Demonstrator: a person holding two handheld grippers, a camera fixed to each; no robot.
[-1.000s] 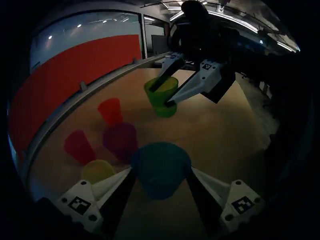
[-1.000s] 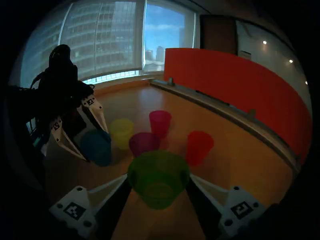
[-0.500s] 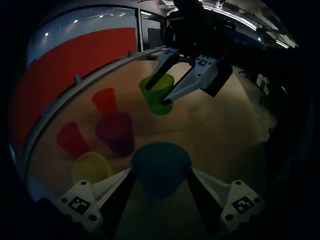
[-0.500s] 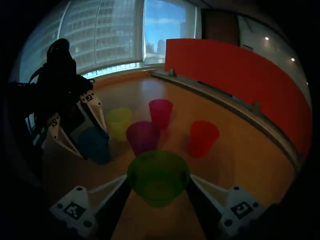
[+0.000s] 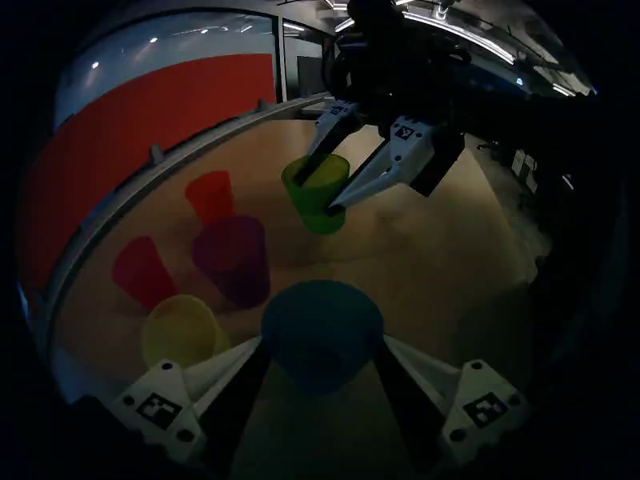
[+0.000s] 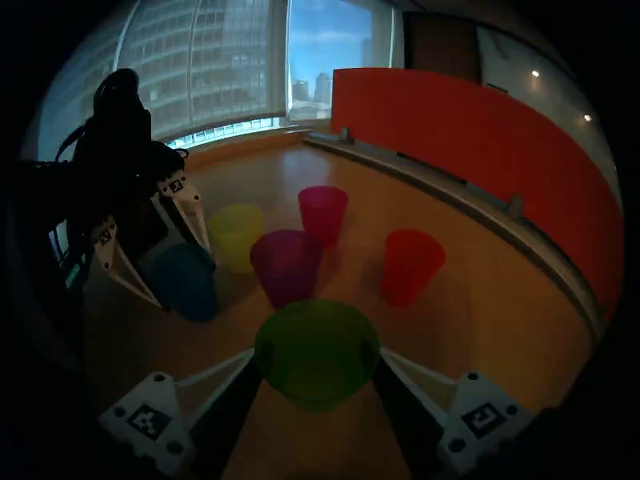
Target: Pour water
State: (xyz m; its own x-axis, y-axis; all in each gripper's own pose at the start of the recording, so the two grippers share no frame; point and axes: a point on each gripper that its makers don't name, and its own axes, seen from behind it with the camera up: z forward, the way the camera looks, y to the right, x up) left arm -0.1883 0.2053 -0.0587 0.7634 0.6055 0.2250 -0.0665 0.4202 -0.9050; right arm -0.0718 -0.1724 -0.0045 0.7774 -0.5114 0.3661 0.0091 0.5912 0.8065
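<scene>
A blue cup (image 5: 322, 320) sits upright between the fingers of my left gripper (image 5: 320, 346), which is shut on it. Farther off, my right gripper (image 5: 318, 194) is shut on a green cup (image 5: 318, 180), held slightly tilted above the wooden table (image 5: 432, 256). In the right gripper view, the green cup (image 6: 317, 364) fills the space between the fingers of my right gripper (image 6: 317, 352). To its left, my left gripper (image 6: 186, 278) holds the blue cup (image 6: 184, 288). I cannot tell whether either cup holds water.
Several cups stand on the table between the grippers: purple (image 6: 286, 264), yellow (image 6: 236, 234), magenta (image 6: 322, 214) and red (image 6: 410, 266). A red wall panel (image 6: 480, 136) runs along the table's raised edge. Windows (image 6: 216, 72) lie behind. A person's dark figure (image 5: 416, 64) holds the right gripper.
Both grippers have drifted slightly closer to the group of standing cups, still holding their cups. The standing cups have not moved.
</scene>
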